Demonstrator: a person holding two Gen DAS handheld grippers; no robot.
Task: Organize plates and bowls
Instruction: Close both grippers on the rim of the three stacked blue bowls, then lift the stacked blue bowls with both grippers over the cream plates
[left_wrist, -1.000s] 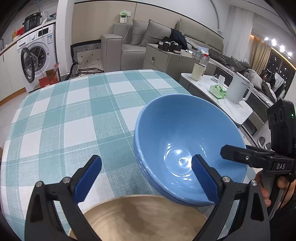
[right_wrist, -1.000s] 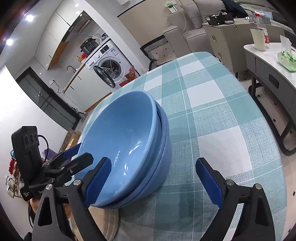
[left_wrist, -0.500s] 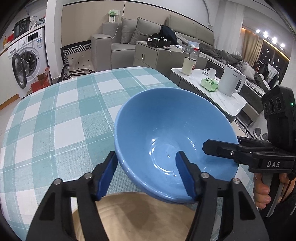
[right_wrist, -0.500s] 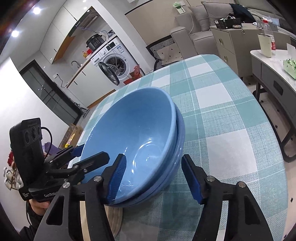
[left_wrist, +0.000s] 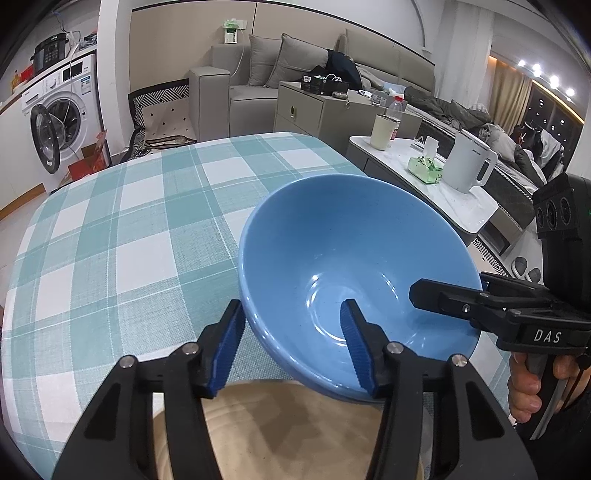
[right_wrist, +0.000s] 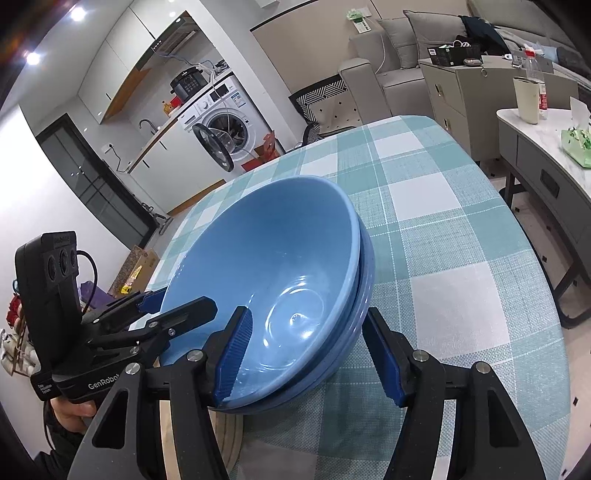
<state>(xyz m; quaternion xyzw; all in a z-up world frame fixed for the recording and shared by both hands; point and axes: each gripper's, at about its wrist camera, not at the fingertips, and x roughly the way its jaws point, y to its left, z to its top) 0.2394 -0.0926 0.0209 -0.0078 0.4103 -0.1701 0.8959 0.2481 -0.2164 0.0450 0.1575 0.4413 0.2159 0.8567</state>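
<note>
Nested blue bowls (left_wrist: 351, 240) stand on a teal checked table (left_wrist: 110, 240), the top bowl (right_wrist: 277, 240) tilted inside the lower ones (right_wrist: 365, 280). My left gripper (left_wrist: 291, 304) straddles the near left wall, one pad outside and one inside, and its jaws are closing on it. My right gripper (right_wrist: 308, 312) straddles the opposite wall, with its pads against the inside of the top bowl and the outside of the lower one. Each gripper also shows in the other's view: the right gripper (left_wrist: 461, 306) and the left gripper (right_wrist: 155, 306). A hand (left_wrist: 532, 384) holds the right handle.
A round tan plate (left_wrist: 277, 424) lies at the near table edge, partly under the bowls. Right of the table a white side table (left_wrist: 436, 192) carries a kettle (left_wrist: 469, 166) and a cup (left_wrist: 380, 131). A washing machine (left_wrist: 55, 122) and a sofa (left_wrist: 258, 74) stand beyond.
Both grippers' jaws went from wide apart to narrow around the bowls' walls. The left gripper's outer pad came in against the bowl's side. The hands stayed in place.
</note>
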